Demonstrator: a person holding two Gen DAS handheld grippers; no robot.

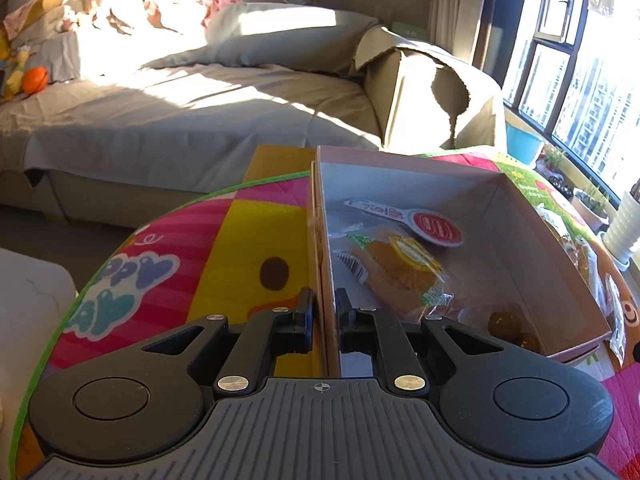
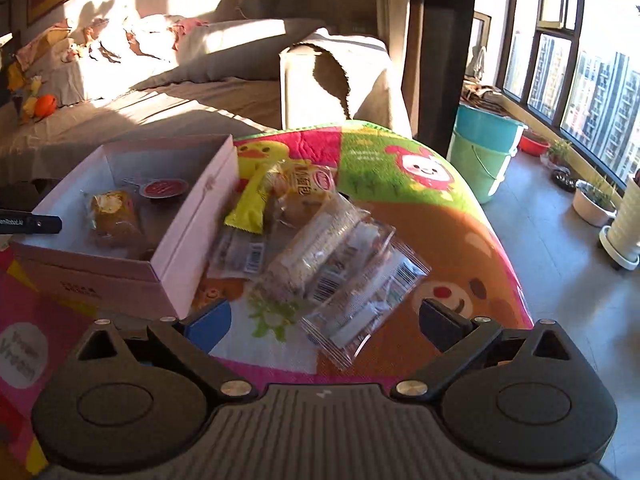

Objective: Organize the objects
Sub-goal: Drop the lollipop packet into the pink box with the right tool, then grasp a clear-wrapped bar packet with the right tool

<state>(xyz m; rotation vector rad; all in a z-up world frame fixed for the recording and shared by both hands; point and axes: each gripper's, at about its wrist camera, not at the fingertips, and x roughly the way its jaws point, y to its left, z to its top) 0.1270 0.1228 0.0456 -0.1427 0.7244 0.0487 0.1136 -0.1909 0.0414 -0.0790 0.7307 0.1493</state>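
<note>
Two snacks packed in box (image 2: 192, 220) — left gripper (image 1: 325, 312) clamped on its wall; right gripper (image 2: 324, 320) spread, empty; wrapped snacks (image 2: 320, 248) at 12 o'clock unpacked.

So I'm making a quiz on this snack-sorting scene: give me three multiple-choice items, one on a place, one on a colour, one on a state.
1. Where is the round red-lidded sauce cup?
A in the pink cardboard box
B on the mat
C on the sofa

2. What colour is the long flat wrapper beside the box?
A blue
B yellow
C white

3. How is the left gripper?
A wide open
B shut on the box wall
C holding a snack

Key: 1 A, it lies on the box floor; 2 B, bright yellow foil; 3 B, its fingers pinch the near wall.
</note>
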